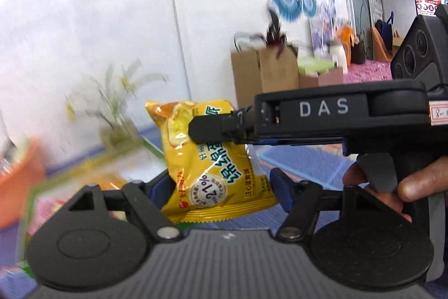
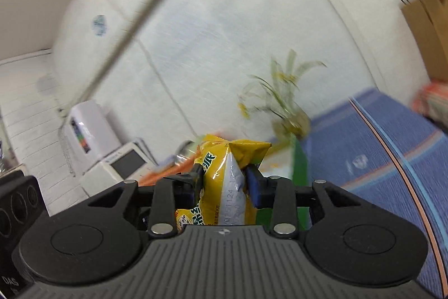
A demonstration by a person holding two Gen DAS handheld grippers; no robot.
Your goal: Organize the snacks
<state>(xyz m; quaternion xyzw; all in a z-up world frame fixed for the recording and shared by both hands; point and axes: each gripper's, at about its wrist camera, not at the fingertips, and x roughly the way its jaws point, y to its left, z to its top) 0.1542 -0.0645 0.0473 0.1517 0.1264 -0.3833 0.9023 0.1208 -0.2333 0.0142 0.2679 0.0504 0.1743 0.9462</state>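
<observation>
A yellow snack packet (image 1: 208, 159) hangs in the air in front of the left wrist camera. My right gripper (image 2: 225, 181) is shut on this packet (image 2: 224, 187), pinching its middle from both sides. In the left wrist view the right gripper reaches in from the right and one finger (image 1: 207, 128) presses on the packet's upper part. My left gripper (image 1: 221, 187) is open, with its blue pads to either side of the packet's lower half and a clear gap on the right side.
An orange tub (image 1: 19, 187) sits at the far left beside a green-edged box (image 1: 70, 187) of snacks. A vase of flowers (image 1: 117, 114) stands by the white wall. Brown paper bags (image 1: 263, 72) stand behind on the blue striped cloth (image 2: 378, 159).
</observation>
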